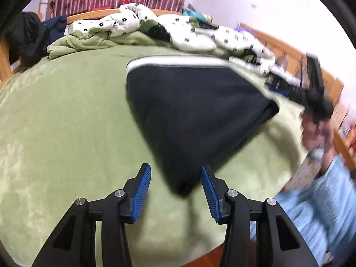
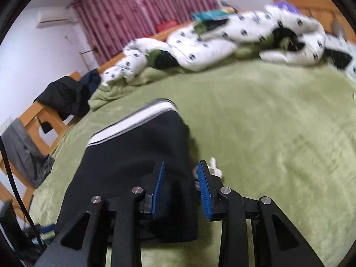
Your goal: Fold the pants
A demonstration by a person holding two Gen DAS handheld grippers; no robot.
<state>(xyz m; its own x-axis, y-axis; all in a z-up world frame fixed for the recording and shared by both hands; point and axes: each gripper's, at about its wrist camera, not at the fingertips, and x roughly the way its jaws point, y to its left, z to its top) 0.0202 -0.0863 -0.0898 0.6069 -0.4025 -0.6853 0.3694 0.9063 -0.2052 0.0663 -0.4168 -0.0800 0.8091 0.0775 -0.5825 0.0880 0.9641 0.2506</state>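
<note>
Our left hand-held gripper [image 1: 175,192] has its jaws apart w/ the near corner of the pants [image 1: 195,115] lying between the blue pads, but the pads don't press on the cloth as far as we can tell; nothing clamped. Right hand-held gripper [image 2: 181,181]: jaws apart too, straddling the pants' near right edge, cloth between and under the pads, no squeeze visible. A small white bit, prob. a drawstring end, sits just beside its right pad.

Outward from there: pants are a dark folded bundle lying flat on the green bed [image 1: 66,115], directly ahead of both grippers. Long axis runs away from us, from the near corner up to the white-striped waistband [image 1: 178,63] at the far end, toward the rumpled quilt [image 1: 138,22]. Both hands are at the near end; we judge neither is clearly closer. Next fold would prob. go along that axis, near end toward waistband.
</note>
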